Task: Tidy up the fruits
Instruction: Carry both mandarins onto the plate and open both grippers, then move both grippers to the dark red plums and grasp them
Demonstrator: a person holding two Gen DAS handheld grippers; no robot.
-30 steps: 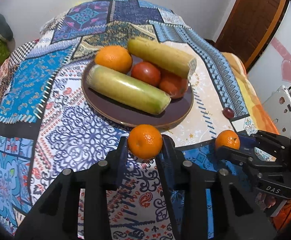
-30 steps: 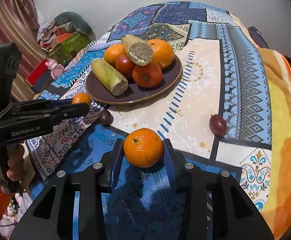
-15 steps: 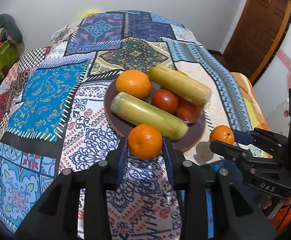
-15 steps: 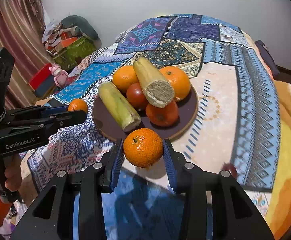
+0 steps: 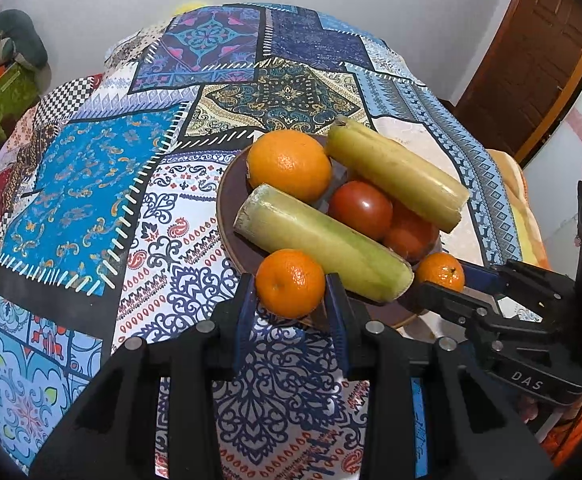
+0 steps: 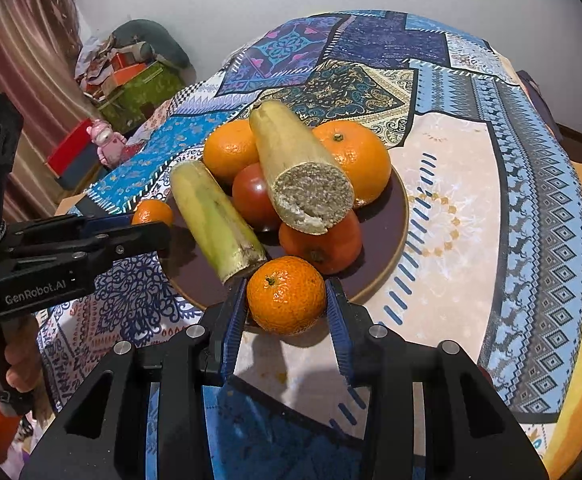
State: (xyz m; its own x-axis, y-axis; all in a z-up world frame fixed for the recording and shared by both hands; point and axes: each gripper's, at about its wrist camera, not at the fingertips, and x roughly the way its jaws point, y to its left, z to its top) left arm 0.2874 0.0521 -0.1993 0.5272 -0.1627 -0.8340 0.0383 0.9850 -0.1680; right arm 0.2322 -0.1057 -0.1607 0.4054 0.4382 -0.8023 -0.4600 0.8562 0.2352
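Note:
My left gripper (image 5: pixel 290 300) is shut on a small mandarin (image 5: pixel 289 282), held over the near left rim of the brown plate (image 5: pixel 227 216). My right gripper (image 6: pixel 286 308) is shut on another mandarin (image 6: pixel 286 294) above the plate's (image 6: pixel 387 256) near edge. The plate carries two big oranges (image 6: pixel 355 158), two red tomatoes (image 5: pixel 360 209) and two green-yellow sugarcane pieces (image 5: pixel 323 246). In the left wrist view the right gripper (image 5: pixel 437 280) comes in from the right with its mandarin (image 5: pixel 440 272). The right wrist view shows the left gripper (image 6: pixel 153 220) at the left with its mandarin (image 6: pixel 153 212).
A patchwork cloth (image 5: pixel 91 184) covers the table. A person's hand (image 6: pixel 23 364) holds the left gripper's handle. Boxes, bags and a pink toy (image 6: pixel 105 140) crowd the floor at the left, and a wooden door (image 5: pixel 531 64) stands at the back right.
Both grippers have moved forward toward the plate with their mandarins. The plate now lies right under the fingertips, and the dark fruits seen earlier on the cloth are out of view.

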